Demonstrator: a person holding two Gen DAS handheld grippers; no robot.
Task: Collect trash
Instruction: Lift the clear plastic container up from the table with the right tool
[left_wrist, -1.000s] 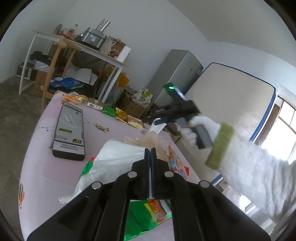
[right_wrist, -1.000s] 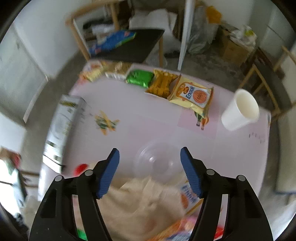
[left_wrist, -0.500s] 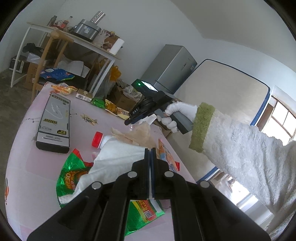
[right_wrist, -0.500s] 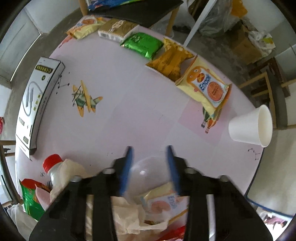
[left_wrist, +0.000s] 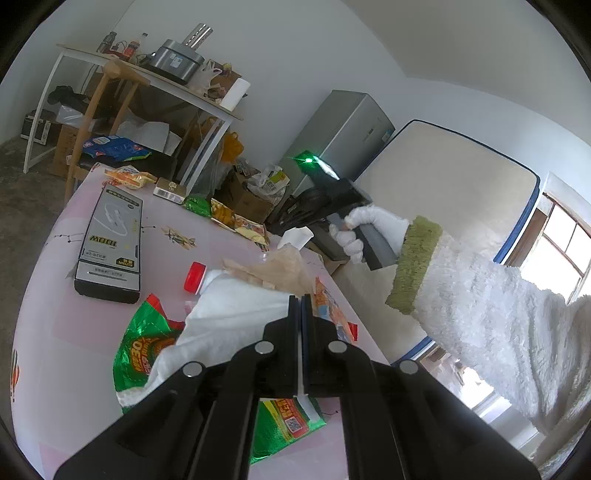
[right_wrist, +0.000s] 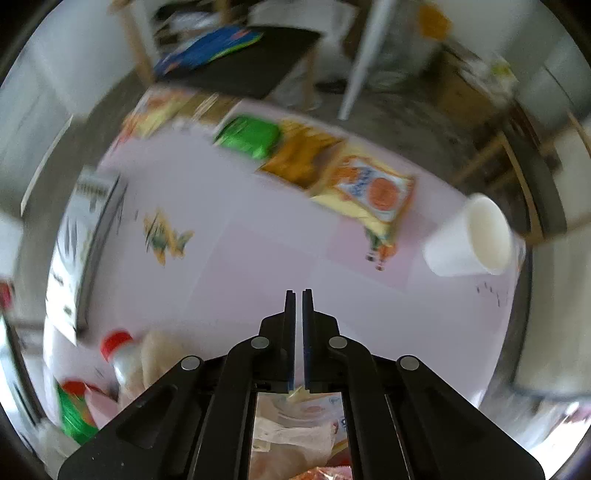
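Two risks are judged. The white bag (left_wrist: 236, 317), pinched in the closed left gripper (left_wrist: 298, 299) at the near edge of the table (left_wrist: 221, 251), could be tugged and its trash spilled. The right gripper (right_wrist: 299, 293) is closed, and its hold cannot be confirmed. A red-capped bottle (left_wrist: 195, 271) and wrappers are gathered at the bag. Toward the table's far right, a paper cup (right_wrist: 469, 240) is tipped and seemingly empty.
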